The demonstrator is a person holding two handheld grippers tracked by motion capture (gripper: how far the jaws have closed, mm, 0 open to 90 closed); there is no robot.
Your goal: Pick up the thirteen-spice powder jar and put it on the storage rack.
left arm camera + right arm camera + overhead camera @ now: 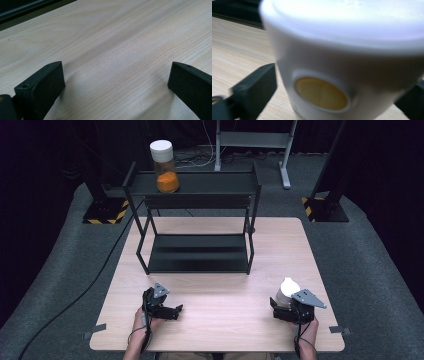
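White-lidded round plastic jar [342, 62]: upright on pale wooden table [220, 305], directly between the right gripper [290, 307] jaws, which stand wide, pads flanking its sides, contact unclear. Left gripper [167, 310]: wide, empty, well apart.

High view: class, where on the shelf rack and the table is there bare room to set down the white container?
Free: the rack's lower shelf; the top shelf right of the orange-powder jar; the table between the left hand-held gripper and the right hand-held gripper. Crowded: the top shelf's left end and around the white container.
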